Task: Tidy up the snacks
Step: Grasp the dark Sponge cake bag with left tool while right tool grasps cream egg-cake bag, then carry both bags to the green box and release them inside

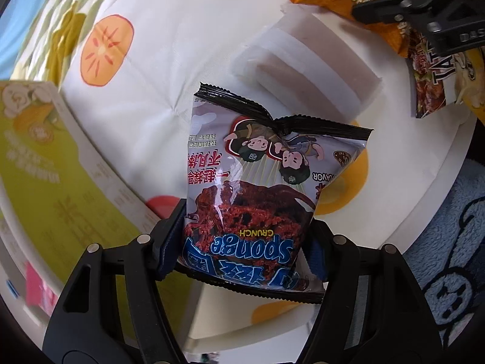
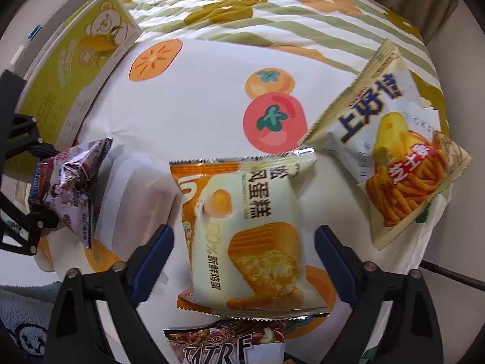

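My left tool (image 1: 242, 242) is clamped on the Sponge Crunch bag (image 1: 257, 200), its blue pads pressing both sides of the pack's lower half, so the bag stands up between them above the persimmon-print cloth (image 1: 145, 91). My right tool (image 2: 244, 261) points down with its pads apart on either side of the egg cake pack (image 2: 242, 227), not touching it; that pack lies flat on the cloth, its lower edge overlapping a dark snack bag (image 2: 224, 345). Just beside it to the left lies a white folded wrapper (image 2: 136, 200). A cheese stick bag (image 2: 391, 166) lies tilted, well apart on the right. A green corn-bear box (image 2: 78, 69) lies at the cloth's left edge.
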Demonstrator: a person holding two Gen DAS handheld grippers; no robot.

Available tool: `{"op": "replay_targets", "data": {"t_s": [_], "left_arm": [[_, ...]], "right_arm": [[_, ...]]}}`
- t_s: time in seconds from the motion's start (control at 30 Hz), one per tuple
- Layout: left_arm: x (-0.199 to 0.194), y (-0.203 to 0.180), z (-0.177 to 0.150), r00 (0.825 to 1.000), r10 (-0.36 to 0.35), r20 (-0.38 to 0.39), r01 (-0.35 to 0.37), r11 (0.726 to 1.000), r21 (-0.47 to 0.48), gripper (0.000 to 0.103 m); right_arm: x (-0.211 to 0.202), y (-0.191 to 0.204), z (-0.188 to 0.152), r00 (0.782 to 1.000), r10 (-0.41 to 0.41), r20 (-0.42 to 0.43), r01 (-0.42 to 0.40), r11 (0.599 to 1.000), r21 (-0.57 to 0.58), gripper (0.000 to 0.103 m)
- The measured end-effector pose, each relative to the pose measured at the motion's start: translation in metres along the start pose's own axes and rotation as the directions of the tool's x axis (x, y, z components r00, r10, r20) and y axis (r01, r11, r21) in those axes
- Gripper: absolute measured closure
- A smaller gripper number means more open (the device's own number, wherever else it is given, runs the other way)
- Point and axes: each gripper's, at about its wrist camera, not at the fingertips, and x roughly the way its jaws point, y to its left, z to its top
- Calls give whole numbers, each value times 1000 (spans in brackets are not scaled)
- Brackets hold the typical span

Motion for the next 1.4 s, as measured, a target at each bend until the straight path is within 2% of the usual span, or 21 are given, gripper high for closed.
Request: {"op": "replay_targets", "data": {"t_s": [0.07,0.13,0.2,0.3,0.63,0.77,0.93,1.13,1.27,1.4], "left_arm": [[-2,0,-6,1000,-1,13,2,1000,-29,38],[-3,-2,-12,1000,-9,28,11,998,-69,38],[-1,-2,-6,999,-7,40,11,995,-101,39],[-7,-4,-14,998,-4,66,14,988,-153,39],[-47,-5,-40,980,4,198,58,950,-306,39],[-79,4,-59,959,13,285,108,908,-404,39],[-126,21,-93,920,50,390,168,846,-506,39],[-165,79,-138,866,129,483,219,771,-599,39],[-175,134,-159,837,168,521,240,742,-626,39],[-176,186,-169,825,186,534,245,734,-634,39]], "right_arm": [[4,2,-2,1000,-5,-9,5,1000,-11,19],[7,3,-3,1000,-11,-9,11,1000,-15,28],[10,4,-4,1000,-19,-9,19,1000,-19,32],[7,6,-6,1000,-28,7,28,999,-39,41],[-41,22,-7,991,-20,134,34,995,-98,43],[-68,35,-4,984,-2,181,26,991,-128,43],[-109,54,8,968,41,248,-1,987,-159,43],[-147,89,32,945,75,320,-11,980,-198,43],[-162,121,55,928,92,360,-18,979,-205,43],[-165,151,80,914,105,391,-36,983,-179,43]]}}
